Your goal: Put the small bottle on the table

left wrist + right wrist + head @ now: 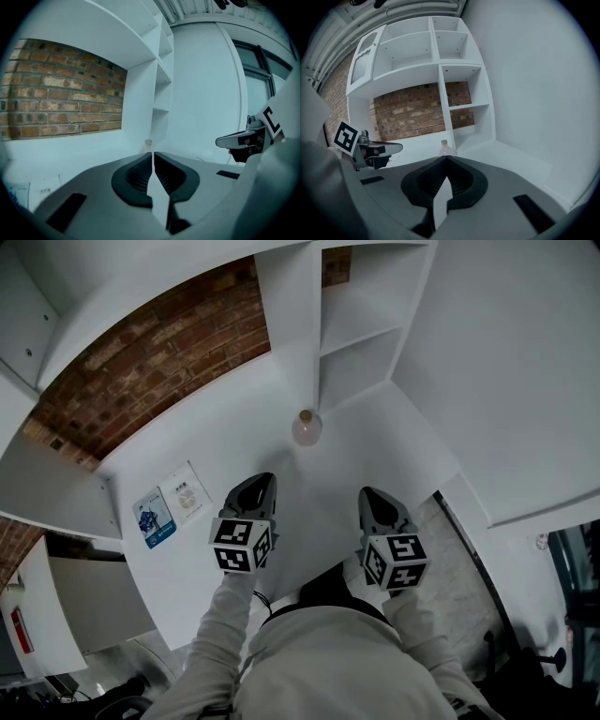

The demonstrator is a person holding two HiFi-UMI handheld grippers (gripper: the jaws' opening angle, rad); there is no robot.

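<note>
Since it carries everything here, table (pixel 225 442): white corner top below the shelf unit (pixel 361 334), with only leaflets (pixel 172 504) and the bottle on it.
Left gripper (pixel 261 482): jaws pressed together on nothing, held back near the person's body, well short of the bottle.
Right gripper (pixel 371 494): likewise closed and empty, beside the left one and aimed toward the bottle.
Small bottle (pixel 306 427): upright on the table by the shelf foot, clear of both tools. It looks already placed, so neither tool needs a grip.
</note>
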